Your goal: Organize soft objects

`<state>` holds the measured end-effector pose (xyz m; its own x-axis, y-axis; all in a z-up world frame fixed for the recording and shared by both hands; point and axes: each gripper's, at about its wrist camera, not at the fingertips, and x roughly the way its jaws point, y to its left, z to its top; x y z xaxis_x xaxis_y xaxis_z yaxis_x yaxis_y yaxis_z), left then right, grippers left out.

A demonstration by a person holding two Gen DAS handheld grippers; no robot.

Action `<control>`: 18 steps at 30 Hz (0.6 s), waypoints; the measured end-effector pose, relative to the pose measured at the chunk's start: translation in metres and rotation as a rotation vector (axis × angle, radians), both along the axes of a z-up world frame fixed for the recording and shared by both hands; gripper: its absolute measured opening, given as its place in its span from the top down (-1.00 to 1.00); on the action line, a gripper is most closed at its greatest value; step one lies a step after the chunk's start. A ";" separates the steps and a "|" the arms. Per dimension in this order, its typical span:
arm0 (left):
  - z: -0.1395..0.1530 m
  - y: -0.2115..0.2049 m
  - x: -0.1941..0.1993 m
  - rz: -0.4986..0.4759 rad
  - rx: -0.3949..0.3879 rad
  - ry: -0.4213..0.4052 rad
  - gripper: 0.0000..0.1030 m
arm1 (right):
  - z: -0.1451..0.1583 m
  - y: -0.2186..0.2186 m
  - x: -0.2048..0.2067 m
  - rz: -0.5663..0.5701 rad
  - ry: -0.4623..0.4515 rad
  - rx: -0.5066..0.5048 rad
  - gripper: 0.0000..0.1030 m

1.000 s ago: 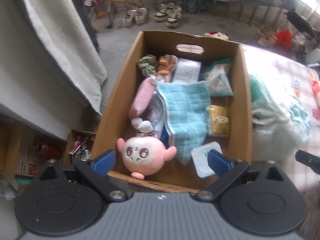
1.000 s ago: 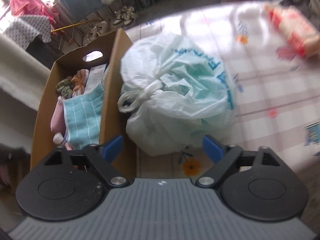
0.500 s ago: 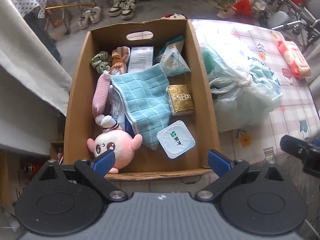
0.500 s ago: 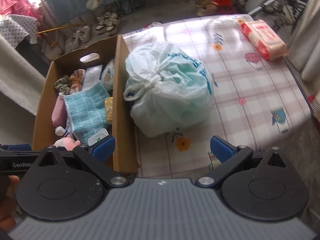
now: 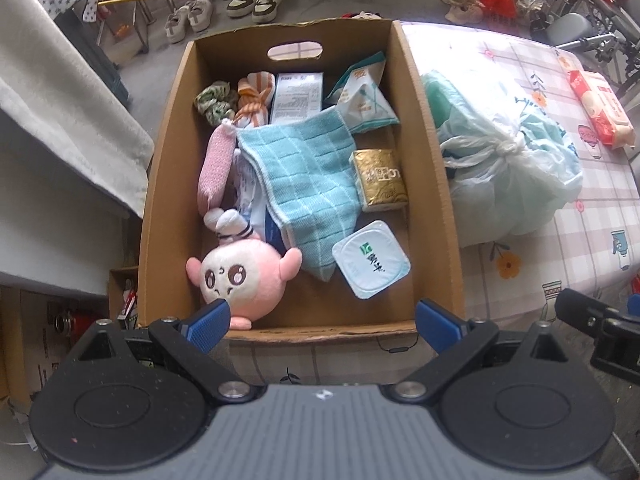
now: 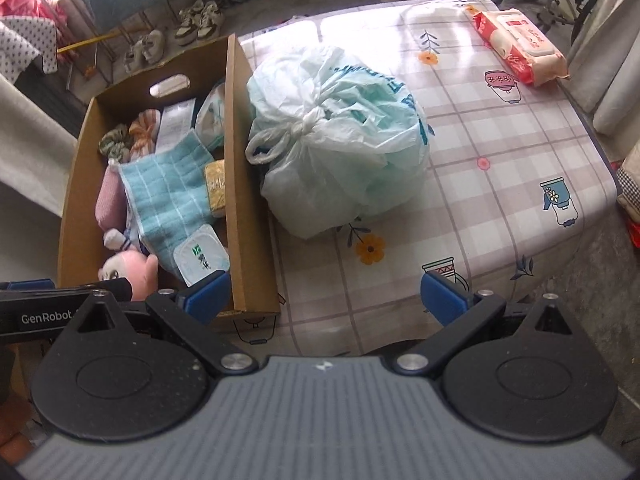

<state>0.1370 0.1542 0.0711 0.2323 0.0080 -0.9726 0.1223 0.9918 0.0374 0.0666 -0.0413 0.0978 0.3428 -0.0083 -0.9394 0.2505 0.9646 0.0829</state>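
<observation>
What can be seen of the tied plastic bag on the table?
The plastic bag is thin, crinkled, translucent white film with blue-green print, and pale green contents show through. Its handles are knotted on top, leaving one loop hanging toward the cardboard box. It sits full and rounded on the checked tablecloth, pressed against the box's outer side wall. Neither set of tongs touches it.

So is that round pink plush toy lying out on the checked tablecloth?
No, the round pink plush toy lies inside the brown cardboard box, at its near end beside the blue checked towel.
</observation>
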 end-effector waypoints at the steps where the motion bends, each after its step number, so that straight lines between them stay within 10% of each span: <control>1: -0.001 0.001 -0.001 0.003 -0.001 0.002 -0.93 | 0.000 0.000 0.000 0.000 -0.002 -0.002 -0.98; 18: -0.004 0.008 -0.006 -0.005 0.011 0.010 -0.93 | 0.002 0.009 -0.009 -0.008 -0.005 -0.023 -0.98</control>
<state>0.1307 0.1623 0.0669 0.2223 0.0175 -0.9748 0.1275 0.9907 0.0468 0.0578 -0.0322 0.0996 0.3475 -0.0324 -0.9371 0.2583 0.9641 0.0624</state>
